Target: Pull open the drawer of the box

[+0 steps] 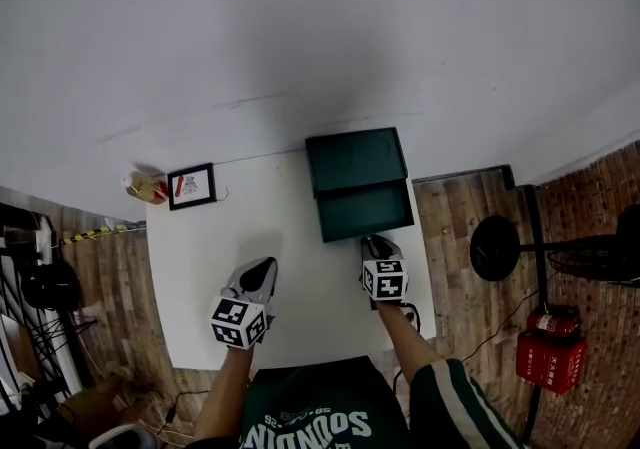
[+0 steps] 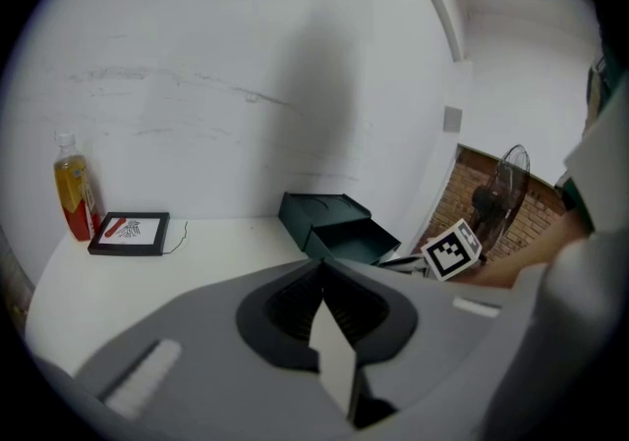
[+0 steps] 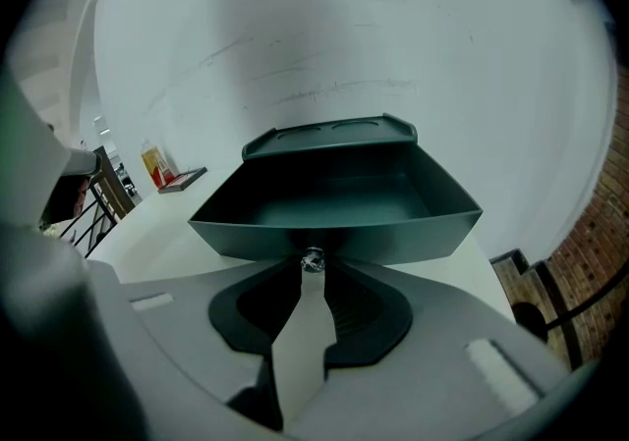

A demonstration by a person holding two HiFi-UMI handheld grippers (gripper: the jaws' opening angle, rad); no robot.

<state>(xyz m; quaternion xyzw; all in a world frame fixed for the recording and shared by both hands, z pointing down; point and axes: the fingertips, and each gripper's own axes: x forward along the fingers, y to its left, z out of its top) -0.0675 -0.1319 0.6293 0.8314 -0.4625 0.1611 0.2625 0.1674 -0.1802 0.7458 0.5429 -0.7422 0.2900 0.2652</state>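
With the right gripper (image 3: 313, 267) jaws clamped on the small knob (image 3: 313, 256) at the front edge of the drawer (image 3: 334, 195), which stands out of the box (image 3: 329, 135) directly ahead, the left gripper (image 2: 324, 277) jaws sit together, empty, with bare worktop (image 2: 197, 252) ahead of them.

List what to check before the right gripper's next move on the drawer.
1. Grip of right gripper on knob: ok, jaws closed on it.
2. drawer out of box: ok, its inside shows.
3. Contents of drawer: ok, nothing seen inside.
4. Clearance of left gripper: ok, jaws shut, empty, over table, apart from box.
5. Whether drawer is at its stop: cannot tell.
6. bottle and frame out of the way: ok, at table's far left corner.
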